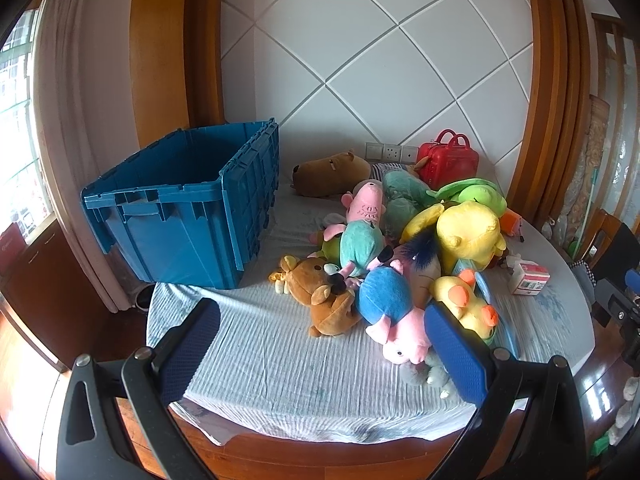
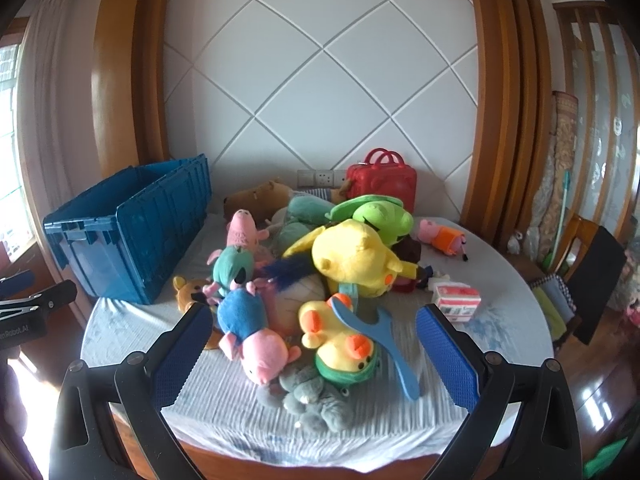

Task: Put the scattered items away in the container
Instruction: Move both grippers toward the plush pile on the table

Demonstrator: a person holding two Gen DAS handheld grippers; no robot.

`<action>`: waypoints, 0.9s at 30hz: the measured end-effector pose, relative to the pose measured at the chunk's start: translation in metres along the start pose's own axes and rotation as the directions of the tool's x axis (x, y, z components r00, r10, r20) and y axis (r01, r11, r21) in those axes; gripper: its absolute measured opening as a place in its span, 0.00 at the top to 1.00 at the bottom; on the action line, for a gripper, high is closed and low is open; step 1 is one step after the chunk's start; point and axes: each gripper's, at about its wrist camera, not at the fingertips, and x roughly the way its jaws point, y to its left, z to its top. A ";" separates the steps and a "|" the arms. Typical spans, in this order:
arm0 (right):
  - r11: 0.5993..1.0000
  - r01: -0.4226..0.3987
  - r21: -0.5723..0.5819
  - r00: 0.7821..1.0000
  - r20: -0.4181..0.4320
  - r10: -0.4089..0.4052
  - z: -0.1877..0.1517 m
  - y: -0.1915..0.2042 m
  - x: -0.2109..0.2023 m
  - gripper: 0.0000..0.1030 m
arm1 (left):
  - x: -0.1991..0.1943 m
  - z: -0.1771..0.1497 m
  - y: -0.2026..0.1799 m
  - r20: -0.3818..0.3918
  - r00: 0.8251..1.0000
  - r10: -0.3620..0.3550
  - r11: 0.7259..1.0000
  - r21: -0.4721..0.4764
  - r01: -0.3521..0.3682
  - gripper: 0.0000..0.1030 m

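Note:
A heap of plush toys lies on a round table: a brown bear (image 1: 320,292), a blue-and-pink pig (image 1: 390,312) (image 2: 250,330), a big yellow plush (image 1: 470,234) (image 2: 356,256), a yellow duck (image 2: 340,344) and a grey plush (image 2: 312,396). The blue crate (image 1: 188,208) (image 2: 132,232) stands at the back left, with nothing visible inside. My left gripper (image 1: 320,348) is open over the table's front, in front of the bear and pig. My right gripper (image 2: 316,348) is open too, with the pig, duck and a blue slingshot-shaped toy (image 2: 380,336) between its fingers' lines.
A red toy case (image 1: 448,160) (image 2: 382,184) and a brown capybara plush (image 1: 332,170) sit at the back by the wall. A small white-and-pink carton (image 1: 528,278) (image 2: 458,302) stands at the right. The light cloth-covered table (image 1: 260,360) drops off at its front edge. A chair (image 2: 588,264) stands right.

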 end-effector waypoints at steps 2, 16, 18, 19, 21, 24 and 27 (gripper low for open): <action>1.000 -0.008 0.004 1.000 -0.004 0.008 0.000 -0.002 0.002 0.00 | 0.000 -0.001 -0.001 -0.001 1.000 -0.001 1.000 0.000 0.001 0.00; 0.999 -0.038 0.017 0.998 -0.039 0.039 -0.018 -0.007 0.011 0.00 | 0.017 -0.015 -0.014 -0.032 0.999 -0.036 0.999 0.010 0.036 0.00; 0.999 -0.042 0.018 0.998 -0.049 0.043 -0.021 -0.010 0.013 0.00 | 0.020 -0.018 -0.019 -0.034 0.999 -0.043 0.999 0.010 0.044 0.00; 0.999 -0.044 0.019 0.998 -0.050 0.045 -0.023 -0.011 0.014 0.00 | 0.022 -0.020 -0.022 -0.035 0.998 -0.044 0.999 0.011 0.044 0.00; 0.999 -0.034 0.016 0.997 -0.066 0.035 -0.025 -0.015 0.015 0.00 | 0.025 -0.025 -0.029 -0.041 0.998 -0.041 0.999 0.011 0.041 0.00; 0.999 -0.046 0.023 0.995 -0.084 0.048 -0.029 -0.024 0.020 0.00 | 0.031 -0.034 -0.042 -0.057 0.998 -0.037 0.999 0.010 0.037 0.00; 0.994 -0.098 0.057 0.986 -0.131 0.105 -0.043 -0.041 0.031 0.00 | 0.040 -0.045 -0.059 -0.086 0.995 -0.040 0.999 0.021 0.042 0.00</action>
